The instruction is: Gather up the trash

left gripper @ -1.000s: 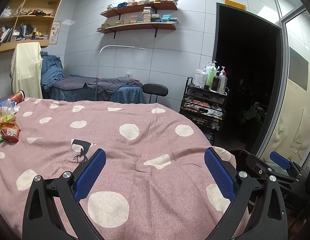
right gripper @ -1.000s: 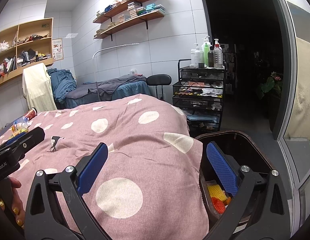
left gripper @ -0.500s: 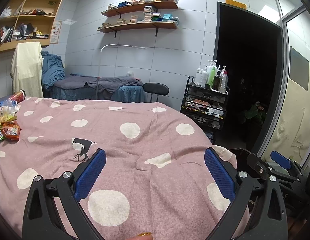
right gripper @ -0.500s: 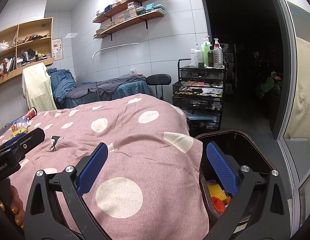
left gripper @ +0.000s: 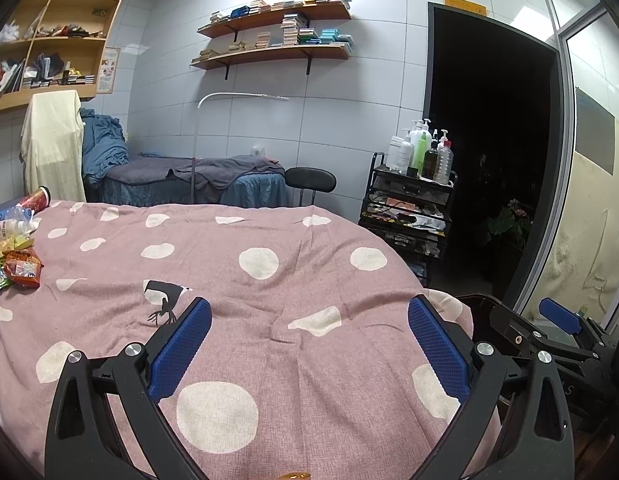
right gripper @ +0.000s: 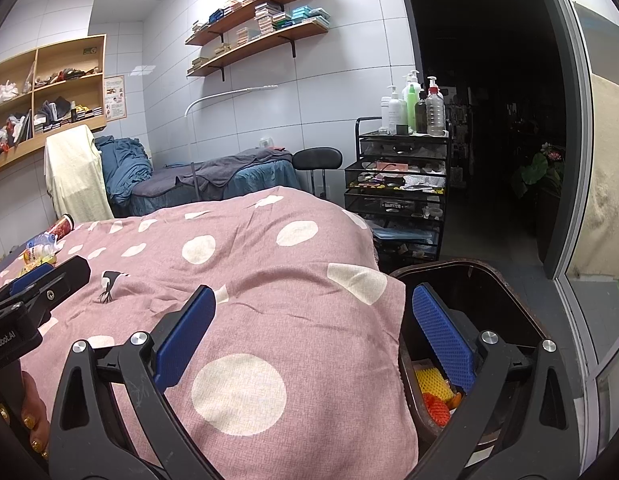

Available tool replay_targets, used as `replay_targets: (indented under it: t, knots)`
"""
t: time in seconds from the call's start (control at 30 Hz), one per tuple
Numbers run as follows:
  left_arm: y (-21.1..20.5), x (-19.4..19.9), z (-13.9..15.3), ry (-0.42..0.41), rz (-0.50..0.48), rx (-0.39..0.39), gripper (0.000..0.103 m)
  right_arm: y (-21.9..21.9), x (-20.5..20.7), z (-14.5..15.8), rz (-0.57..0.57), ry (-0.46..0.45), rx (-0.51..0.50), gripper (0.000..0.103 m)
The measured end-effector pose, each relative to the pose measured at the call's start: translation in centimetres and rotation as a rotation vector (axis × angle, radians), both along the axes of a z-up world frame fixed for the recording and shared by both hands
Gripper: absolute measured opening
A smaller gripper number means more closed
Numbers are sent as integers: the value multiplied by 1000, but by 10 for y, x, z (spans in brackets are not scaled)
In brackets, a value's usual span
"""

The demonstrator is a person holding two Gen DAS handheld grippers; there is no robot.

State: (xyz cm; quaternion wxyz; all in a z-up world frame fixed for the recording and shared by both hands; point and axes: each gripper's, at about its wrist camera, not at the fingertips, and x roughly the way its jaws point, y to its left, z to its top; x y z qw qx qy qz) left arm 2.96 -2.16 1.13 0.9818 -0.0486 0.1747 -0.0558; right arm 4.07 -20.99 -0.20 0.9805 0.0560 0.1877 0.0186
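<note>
Nearest the bin (right gripper: 505,280), the right gripper (right gripper: 311,332) hangs with its fingers spread and empty, one pad over the bin's open mouth, where yellow and orange netting (right gripper: 433,390) already lies at the bottom. Just beside the bin on its bed side, the left gripper (left gripper: 309,344) is likewise spread wide and holds nothing above the dotted pink bedspread (left gripper: 269,288). Neither gripper has shifted over the last second, so a drop looks finished and the next fetch not yet begun. Far across the bed from the bin, the remaining trash sits in a heap: snack wrappers (left gripper: 17,270), a plastic bottle (left gripper: 11,220) and a red cup (left gripper: 35,200). Reaching them means a long sweep away from the bin, probably for the left gripper.
</note>
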Motion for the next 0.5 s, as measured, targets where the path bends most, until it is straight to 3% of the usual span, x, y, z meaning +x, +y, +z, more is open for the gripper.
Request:
replay_targets:
  t: [0.5]
  knots:
    - [0,2,1,1,-13,4,98,1,0,-1,1,2,0,97]
